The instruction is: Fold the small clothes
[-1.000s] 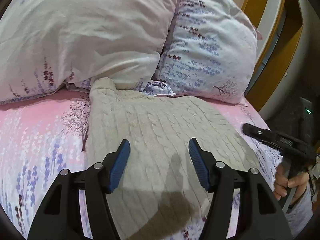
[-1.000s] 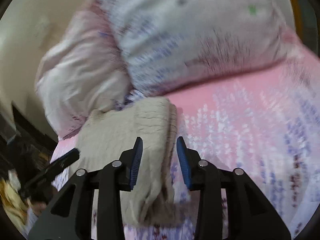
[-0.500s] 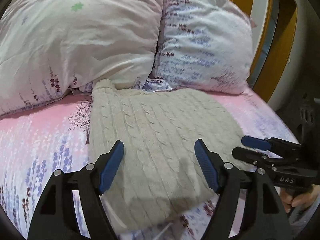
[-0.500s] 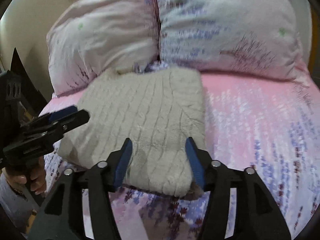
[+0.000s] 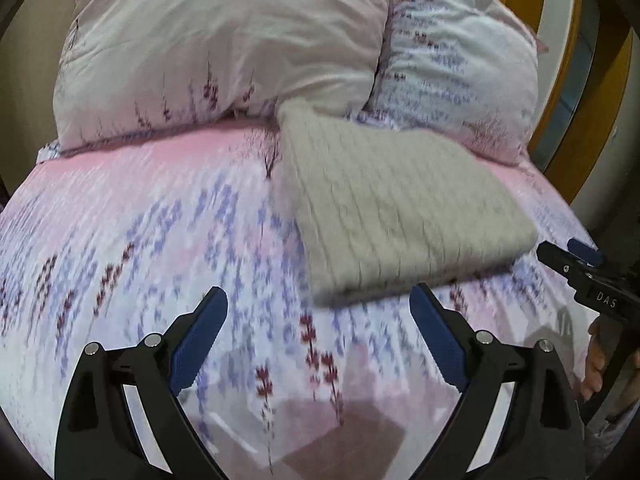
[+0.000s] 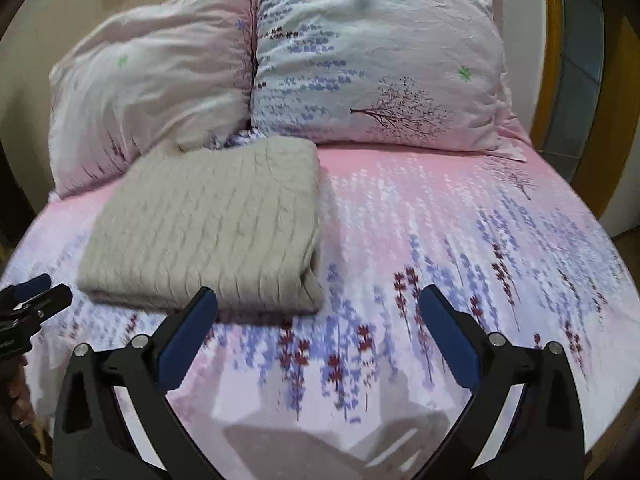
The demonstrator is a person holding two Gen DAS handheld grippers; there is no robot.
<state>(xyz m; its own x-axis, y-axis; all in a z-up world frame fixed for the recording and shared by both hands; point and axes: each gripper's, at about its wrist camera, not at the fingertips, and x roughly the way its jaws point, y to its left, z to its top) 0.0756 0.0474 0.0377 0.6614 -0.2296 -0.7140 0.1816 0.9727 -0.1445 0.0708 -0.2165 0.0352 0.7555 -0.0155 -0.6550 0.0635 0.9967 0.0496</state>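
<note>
**Folded sweater lies on the bed, both grippers empty above the sheet**

Nearest in the left wrist view, the left hand-held gripper [image 5: 318, 312] has its blue-padded fingers [image 5: 198, 336] spread wide, with nothing between them but the pink floral bedsheet [image 5: 140, 220] below. In the right wrist view the right hand-held gripper [image 6: 318, 312] is spread just as wide and holds nothing; only the flower-printed bedsheet [image 6: 460, 220] shows in the gap.

Just beyond the fingertips lies the beige cable-knit sweater [image 5: 392, 204], folded into a thick, roughly square bundle that rests flat on the bed. From the left gripper it sits ahead and to the right; from the right gripper the sweater [image 6: 208, 228] sits ahead and to the left, its near folded edge close to that gripper's left finger. Neither gripper touches it.

At the right edge of the left view the other gripper [image 5: 580, 268] appears beside the sweater's corner, its blue tip pointing inward.

Farthest back, the sweater's far edge meets two floral pillows: a pale pink pillow [image 5: 224, 52] on the left and a white-and-lavender pillow [image 5: 456, 68] on the right, leaning side by side.
</note>
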